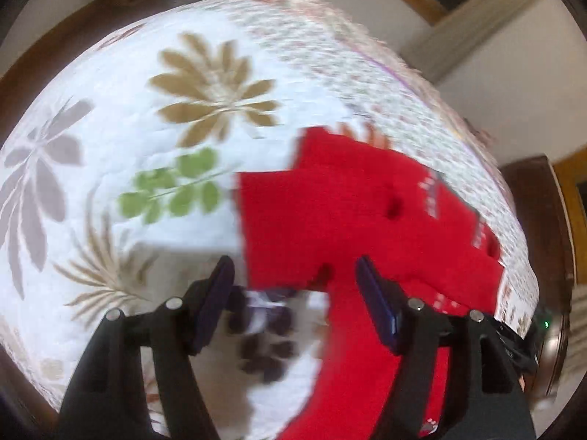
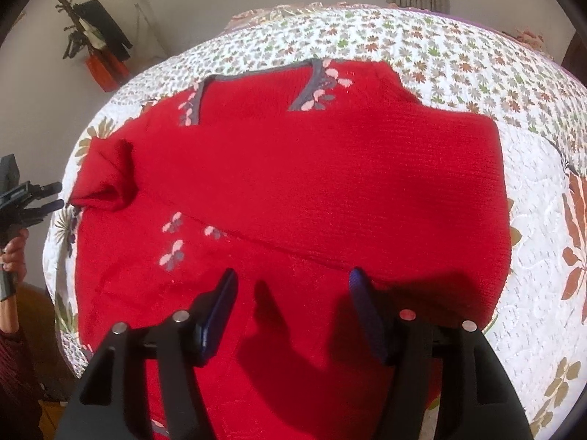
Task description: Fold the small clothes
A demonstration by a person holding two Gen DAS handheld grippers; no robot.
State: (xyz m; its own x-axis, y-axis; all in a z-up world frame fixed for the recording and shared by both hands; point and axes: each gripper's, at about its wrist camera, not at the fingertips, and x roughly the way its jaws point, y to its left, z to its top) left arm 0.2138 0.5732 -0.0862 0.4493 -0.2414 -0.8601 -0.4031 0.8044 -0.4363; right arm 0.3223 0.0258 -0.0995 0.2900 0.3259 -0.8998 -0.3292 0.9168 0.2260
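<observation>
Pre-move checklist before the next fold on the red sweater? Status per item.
1. Right gripper free: ok, jaws open, nothing between them, over the lower part of the sweater.
2. Left gripper free: ok, jaws open, nothing held, by the sweater's edge.
3. Sweater fully on the bedspread: cannot tell, near hem is hidden behind the right gripper.
4. Sleeves laid in: not ok, the sleeve end on the left side is bunched, not flat.
5. Left view usable for aiming: not ok, blurred.
6. Nothing lying on the sweater: ok, only gripper shadows.
</observation>
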